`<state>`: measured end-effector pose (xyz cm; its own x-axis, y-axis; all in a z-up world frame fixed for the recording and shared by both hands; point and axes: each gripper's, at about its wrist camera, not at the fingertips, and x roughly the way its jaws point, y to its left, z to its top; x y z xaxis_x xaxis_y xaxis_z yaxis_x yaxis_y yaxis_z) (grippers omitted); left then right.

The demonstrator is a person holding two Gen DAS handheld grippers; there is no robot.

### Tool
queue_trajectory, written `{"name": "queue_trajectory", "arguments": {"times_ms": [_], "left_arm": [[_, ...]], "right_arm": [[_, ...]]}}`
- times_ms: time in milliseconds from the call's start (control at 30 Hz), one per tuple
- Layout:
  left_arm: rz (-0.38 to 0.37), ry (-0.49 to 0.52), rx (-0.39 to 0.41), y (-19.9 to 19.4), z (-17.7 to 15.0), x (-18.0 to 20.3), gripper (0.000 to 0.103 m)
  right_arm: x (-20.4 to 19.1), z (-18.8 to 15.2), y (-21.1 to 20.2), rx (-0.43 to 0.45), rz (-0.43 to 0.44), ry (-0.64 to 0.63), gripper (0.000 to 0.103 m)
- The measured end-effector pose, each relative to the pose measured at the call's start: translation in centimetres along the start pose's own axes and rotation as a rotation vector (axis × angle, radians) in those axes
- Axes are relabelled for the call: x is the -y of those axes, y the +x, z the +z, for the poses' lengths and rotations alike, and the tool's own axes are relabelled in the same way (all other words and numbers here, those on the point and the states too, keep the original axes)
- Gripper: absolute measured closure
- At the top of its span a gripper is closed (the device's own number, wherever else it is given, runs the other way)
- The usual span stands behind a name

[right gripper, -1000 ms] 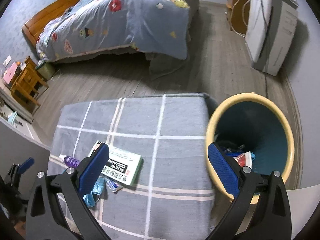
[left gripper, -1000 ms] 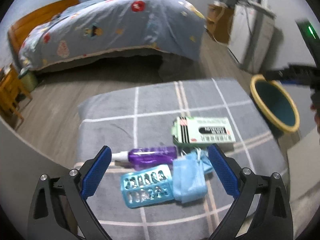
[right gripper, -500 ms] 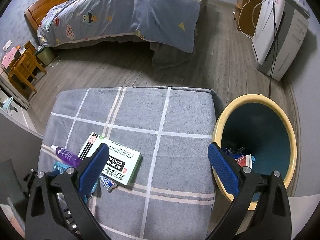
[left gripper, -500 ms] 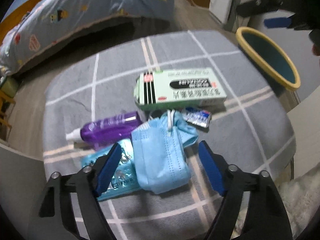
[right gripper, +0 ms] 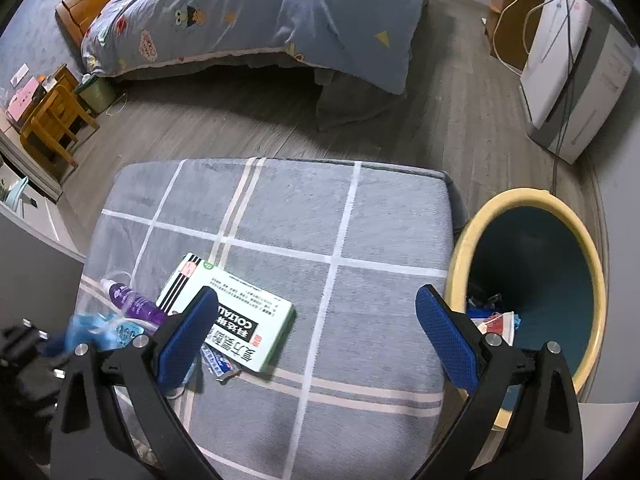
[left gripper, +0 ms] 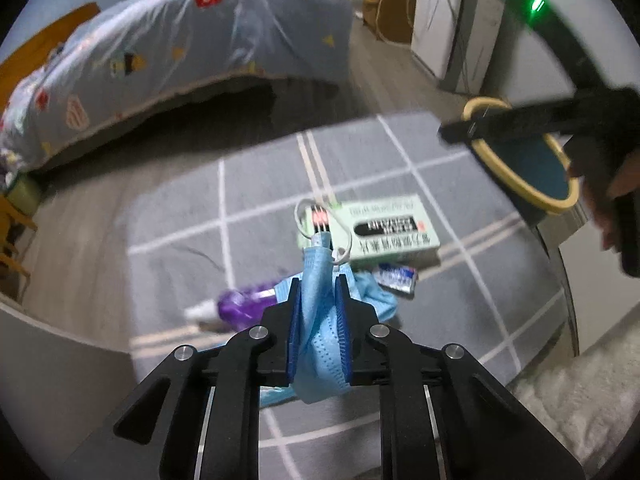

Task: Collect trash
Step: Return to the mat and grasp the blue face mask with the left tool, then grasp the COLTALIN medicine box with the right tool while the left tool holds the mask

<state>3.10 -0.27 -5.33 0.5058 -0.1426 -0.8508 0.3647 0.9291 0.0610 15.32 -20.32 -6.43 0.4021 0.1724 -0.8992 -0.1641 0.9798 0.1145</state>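
My left gripper (left gripper: 318, 284) has its jaws closing, with a blue face mask (left gripper: 320, 340) between the pads, which press on it. The mask's ear loop hangs over a green medicine box (left gripper: 384, 232). A purple spray bottle (left gripper: 244, 304) and a small foil wrapper (left gripper: 396, 278) lie beside it on the grey checked cushion (left gripper: 460, 280). My right gripper (right gripper: 316, 300) stands open and holds nothing above the cushion (right gripper: 280, 220), between the box (right gripper: 236, 320) and the yellow-rimmed bin (right gripper: 464, 256). The mask (right gripper: 86, 326) shows blurred at the lower left.
The bin (left gripper: 524, 196) stands right of the cushion with scraps (right gripper: 496, 320) inside. Beyond are a bed (right gripper: 260, 12) with a blue quilt, a white appliance (right gripper: 576, 80) with cables and a wooden stool (right gripper: 52, 120). A white furry rug (left gripper: 580, 392) lies near right.
My left gripper came down over the mask, closed from wide open onto it and now lifts it, so the scene has shifted. My right gripper drifted left towards the box and stays open.
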Motion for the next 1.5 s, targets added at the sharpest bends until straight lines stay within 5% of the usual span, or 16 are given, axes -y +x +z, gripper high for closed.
{"name": "queue_trajectory", "arguments": {"times_ms": [300, 833, 1300, 1500], "left_arm": [[0.004, -0.075, 0.097, -3.0, 2.9, -4.7, 0.086], [-0.04, -0.182, 0.099, -1.5, 3.5, -8.8, 0.086], [-0.051, -0.225, 0.085, -1.1, 3.3, -9.2, 0.086], [-0.05, -0.22, 0.085, -1.2, 3.2, -8.8, 0.086]], "right_arm": [[-3.7, -0.3, 2.0, -0.035, 0.016, -0.153, 0.006], [-11.5, -2.4, 9.5, -0.232, 0.011, -0.505, 0.006], [-13.1, -2.3, 11.3, -0.264, -0.039, -0.47, 0.009], [-10.4, 0.4, 9.7, -0.222, 0.112, -0.247, 0.041]]}}
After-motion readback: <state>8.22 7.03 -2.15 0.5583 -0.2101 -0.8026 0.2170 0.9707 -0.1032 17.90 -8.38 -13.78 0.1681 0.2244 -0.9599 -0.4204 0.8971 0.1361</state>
